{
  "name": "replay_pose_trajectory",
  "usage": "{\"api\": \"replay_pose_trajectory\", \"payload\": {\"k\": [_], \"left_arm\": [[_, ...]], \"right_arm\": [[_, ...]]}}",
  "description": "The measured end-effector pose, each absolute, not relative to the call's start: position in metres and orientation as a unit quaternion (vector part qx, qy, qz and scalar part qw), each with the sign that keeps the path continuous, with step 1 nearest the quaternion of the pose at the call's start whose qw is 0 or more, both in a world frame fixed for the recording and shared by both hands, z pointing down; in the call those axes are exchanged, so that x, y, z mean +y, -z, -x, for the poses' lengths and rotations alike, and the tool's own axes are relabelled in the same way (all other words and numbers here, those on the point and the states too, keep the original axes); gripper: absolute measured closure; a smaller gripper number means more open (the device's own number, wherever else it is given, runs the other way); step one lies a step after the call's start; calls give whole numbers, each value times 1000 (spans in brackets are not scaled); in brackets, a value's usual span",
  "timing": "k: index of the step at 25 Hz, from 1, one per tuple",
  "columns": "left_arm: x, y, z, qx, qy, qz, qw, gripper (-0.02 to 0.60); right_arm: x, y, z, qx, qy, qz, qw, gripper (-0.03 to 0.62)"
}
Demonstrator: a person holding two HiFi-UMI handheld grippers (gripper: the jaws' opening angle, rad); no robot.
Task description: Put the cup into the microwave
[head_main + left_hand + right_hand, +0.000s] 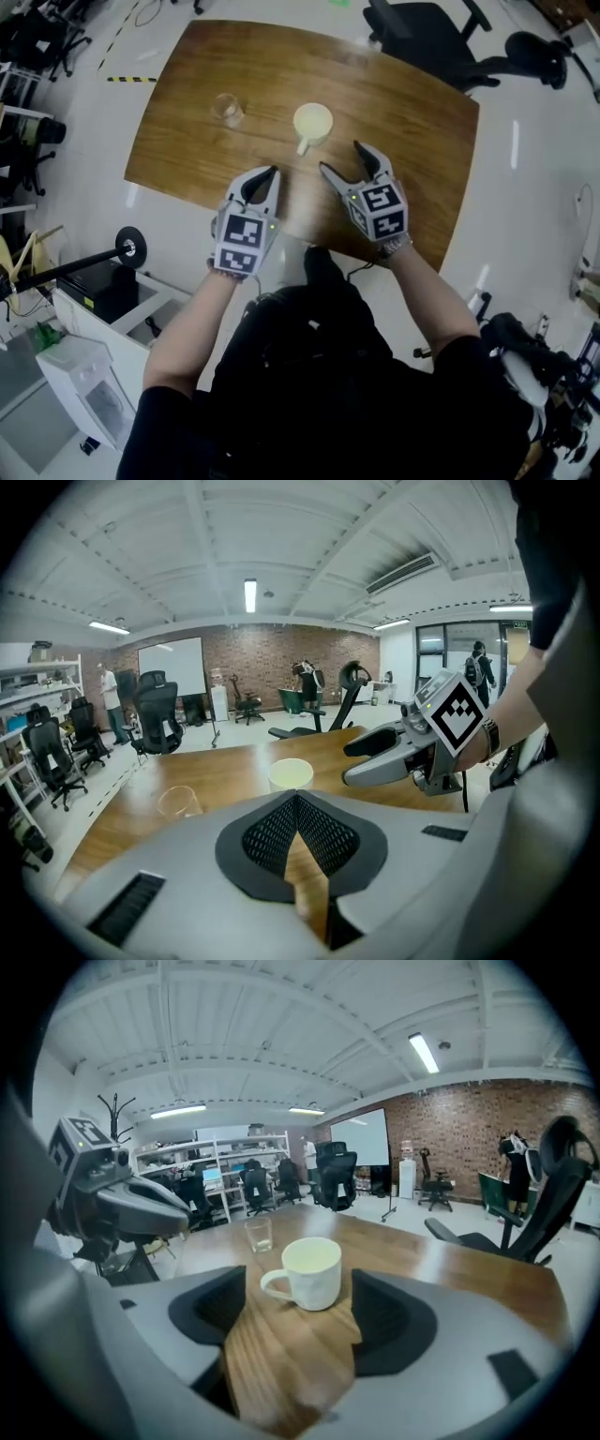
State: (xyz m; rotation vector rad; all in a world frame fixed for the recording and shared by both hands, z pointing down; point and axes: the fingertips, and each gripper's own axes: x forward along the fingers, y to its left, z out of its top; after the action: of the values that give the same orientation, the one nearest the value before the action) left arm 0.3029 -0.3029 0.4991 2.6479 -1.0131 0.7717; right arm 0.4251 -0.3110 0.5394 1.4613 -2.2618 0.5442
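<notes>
A cream cup (312, 124) with its handle toward me stands upright on the wooden table (206, 84). In the right gripper view the cup (310, 1273) sits just beyond the open jaws, handle to the left. My right gripper (341, 159) is open, a short way on the near side of the cup and not touching it. My left gripper (269, 172) is shut with nothing in it, near the table's front edge, left of the cup. From the left gripper view the cup (291, 773) shows ahead and the right gripper (367, 761) to its right. No microwave is in view.
A clear glass (227, 110) stands on the table left of the cup. Black office chairs (441, 42) are behind the table's far right corner. White shelving and boxes (89, 375) stand on the floor at my left.
</notes>
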Motion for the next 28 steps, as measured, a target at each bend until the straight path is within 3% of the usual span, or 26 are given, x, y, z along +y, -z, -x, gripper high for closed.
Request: {"api": "replay_pose_trajectory", "payload": {"k": [9, 19, 28], "left_arm": [[-323, -520, -298, -353, -286, -883, 117, 581], [-342, -539, -292, -360, -308, -871, 129, 581], [-346, -549, -288, -364, -317, -865, 136, 581]], "right_arm": [[-348, -585, -426, -829, -162, -476, 245, 162], [-380, -613, -418, -852, -148, -441, 242, 154], [-393, -620, -399, -866, -120, -428, 227, 106]]}}
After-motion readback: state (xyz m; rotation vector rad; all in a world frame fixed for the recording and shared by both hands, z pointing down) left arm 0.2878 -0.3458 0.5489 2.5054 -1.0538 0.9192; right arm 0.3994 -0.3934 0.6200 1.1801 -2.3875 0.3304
